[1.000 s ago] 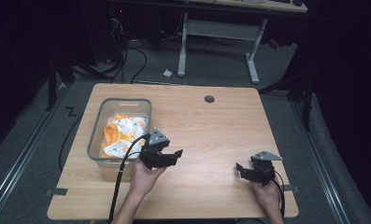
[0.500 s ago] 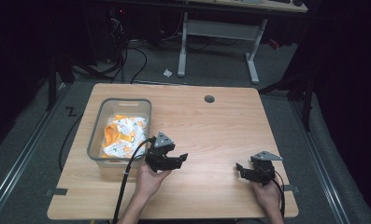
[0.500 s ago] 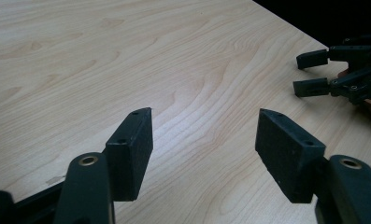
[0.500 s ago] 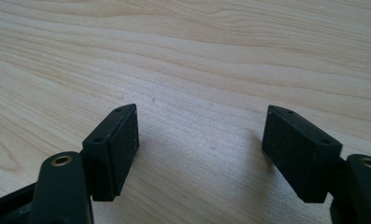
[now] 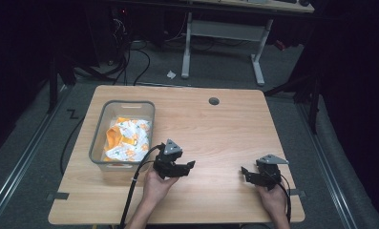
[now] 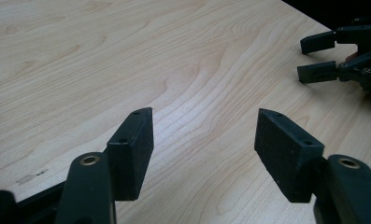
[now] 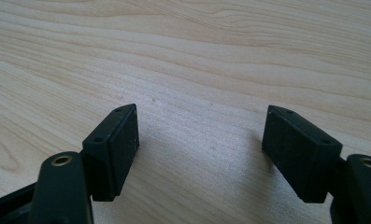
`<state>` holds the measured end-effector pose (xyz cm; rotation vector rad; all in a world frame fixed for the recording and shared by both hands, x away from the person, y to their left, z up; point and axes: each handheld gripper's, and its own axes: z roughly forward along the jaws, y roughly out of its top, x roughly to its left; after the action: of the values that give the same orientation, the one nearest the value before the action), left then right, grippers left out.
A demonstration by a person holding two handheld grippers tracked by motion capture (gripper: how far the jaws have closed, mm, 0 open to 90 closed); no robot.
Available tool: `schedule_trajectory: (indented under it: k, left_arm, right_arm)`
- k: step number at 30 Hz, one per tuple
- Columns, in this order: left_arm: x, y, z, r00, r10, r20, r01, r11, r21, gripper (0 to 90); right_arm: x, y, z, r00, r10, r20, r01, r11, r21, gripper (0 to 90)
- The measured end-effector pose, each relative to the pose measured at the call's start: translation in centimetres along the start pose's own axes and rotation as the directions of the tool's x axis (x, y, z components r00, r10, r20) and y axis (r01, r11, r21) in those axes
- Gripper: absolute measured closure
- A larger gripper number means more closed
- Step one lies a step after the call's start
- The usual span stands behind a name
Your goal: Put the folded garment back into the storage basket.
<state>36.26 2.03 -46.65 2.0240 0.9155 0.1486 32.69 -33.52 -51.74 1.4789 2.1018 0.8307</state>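
A clear plastic bin (image 5: 97, 143) stands on the left of the wooden table (image 5: 215, 129), holding a crumpled white and orange cloth (image 5: 127, 138). My left gripper (image 5: 190, 166) hovers just right of the bin's near corner, jaws open and empty, pointing to the right. In the left gripper view its jaws (image 6: 204, 140) stand wide apart over bare wood, and the right gripper (image 6: 321, 58) shows at the upper right. My right gripper (image 5: 245, 172) rests near the table's front right, open, pointing left. Its own view shows the jaws (image 7: 199, 140) spread over bare wood.
A small round grommet hole (image 5: 214, 101) sits near the table's far edge. Cables (image 5: 130, 62) lie on the dark floor behind the table. A white desk frame (image 5: 220, 33) stands farther back.
My left gripper has drawn back from the bin's right edge toward the near side and turned to point right. The right gripper has stayed put.
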Motion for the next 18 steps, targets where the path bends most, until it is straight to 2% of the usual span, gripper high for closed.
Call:
schedule_trajectory:
  k: [6,9,12,16,18]
  left_arm:
    - [-0.1,-0.7,0.8,0.9999,-0.011,0.002,0.011,0.9998,0.017,38.5]
    - [-0.2,-1.0,1.1,0.9999,0.001,-0.015,0.0,0.9997,0.023,38.6]
    - [-0.1,-1.6,1.6,0.9999,-0.011,-0.009,0.011,0.9993,0.037,38.6]
    - [-0.2,-2.3,2.3,0.9993,0.001,-0.039,0.001,0.9984,0.056,38.5]
    - [-0.2,-2.7,2.6,0.9987,0.005,-0.051,-0.002,0.9987,0.051,38.6]
  right_arm:
    - [0.0,0.0,0.0,1.0,0.0,0.0,0.0,1.0,0.0,27.5]
    - [0.0,0.0,0.0,1.0,0.0,0.0,0.0,1.0,0.0,27.5]
    - [0.0,0.0,0.0,1.0,0.0,0.0,0.0,1.0,0.0,27.5]
    - [0.0,0.0,0.0,1.0,-0.001,0.0,0.001,1.0,0.0,27.5]
    - [0.0,0.0,0.0,1.0,0.0,0.0,0.0,1.0,0.0,27.5]
